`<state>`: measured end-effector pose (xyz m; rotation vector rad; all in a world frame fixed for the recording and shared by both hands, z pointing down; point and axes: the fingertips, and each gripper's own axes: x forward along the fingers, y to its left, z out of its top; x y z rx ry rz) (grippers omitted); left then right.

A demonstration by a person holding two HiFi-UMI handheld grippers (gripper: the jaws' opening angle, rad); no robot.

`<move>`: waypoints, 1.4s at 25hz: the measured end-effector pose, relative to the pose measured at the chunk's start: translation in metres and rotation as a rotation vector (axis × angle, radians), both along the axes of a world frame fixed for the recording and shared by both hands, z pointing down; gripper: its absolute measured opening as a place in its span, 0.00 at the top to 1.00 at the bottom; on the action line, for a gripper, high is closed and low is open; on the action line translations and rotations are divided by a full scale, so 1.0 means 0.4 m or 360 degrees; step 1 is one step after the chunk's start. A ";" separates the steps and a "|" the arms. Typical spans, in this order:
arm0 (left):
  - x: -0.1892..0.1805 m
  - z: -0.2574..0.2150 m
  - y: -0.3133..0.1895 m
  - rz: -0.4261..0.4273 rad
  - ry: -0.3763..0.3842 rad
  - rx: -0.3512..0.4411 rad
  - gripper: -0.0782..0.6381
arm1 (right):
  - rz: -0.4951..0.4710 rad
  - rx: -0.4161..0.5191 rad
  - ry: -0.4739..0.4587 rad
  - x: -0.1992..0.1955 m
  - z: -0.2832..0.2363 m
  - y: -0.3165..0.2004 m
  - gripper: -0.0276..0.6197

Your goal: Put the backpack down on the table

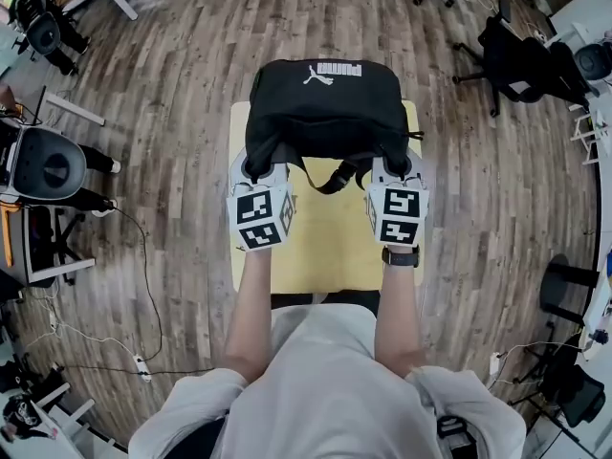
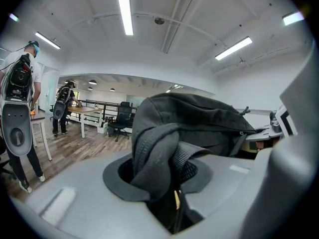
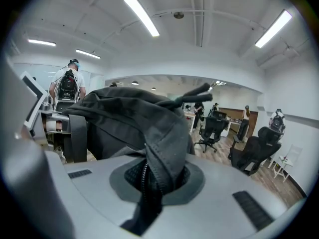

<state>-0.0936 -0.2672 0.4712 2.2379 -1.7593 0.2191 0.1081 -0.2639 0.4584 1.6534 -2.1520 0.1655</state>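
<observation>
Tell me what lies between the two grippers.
Head view: a strap loop hangs from the backpack between the left gripper and right gripper, over the yellow table.

One backpack [image 1: 325, 103], one table [image 1: 330, 247], two claws (left claw [image 1: 258, 170], right claw [image 1: 394, 168]).

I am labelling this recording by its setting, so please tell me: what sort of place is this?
Most likely an open-plan office or lab: black office chairs stand on a wood-plank floor, long strip lights run along the ceiling, and a desk stands further back.
</observation>
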 end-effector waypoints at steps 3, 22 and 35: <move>0.001 0.035 -0.013 -0.0011 0.0003 -0.0037 0.72 | -0.0010 -0.0040 0.0004 0.001 0.033 -0.017 0.91; 0.004 0.228 -0.089 -0.0080 -0.0029 -0.0190 0.72 | -0.0058 -0.0209 -0.0027 0.005 0.241 -0.111 0.91; 0.011 0.340 -0.145 -0.0089 -0.0013 -0.0271 0.72 | -0.0074 -0.0288 -0.0030 0.012 0.348 -0.173 0.91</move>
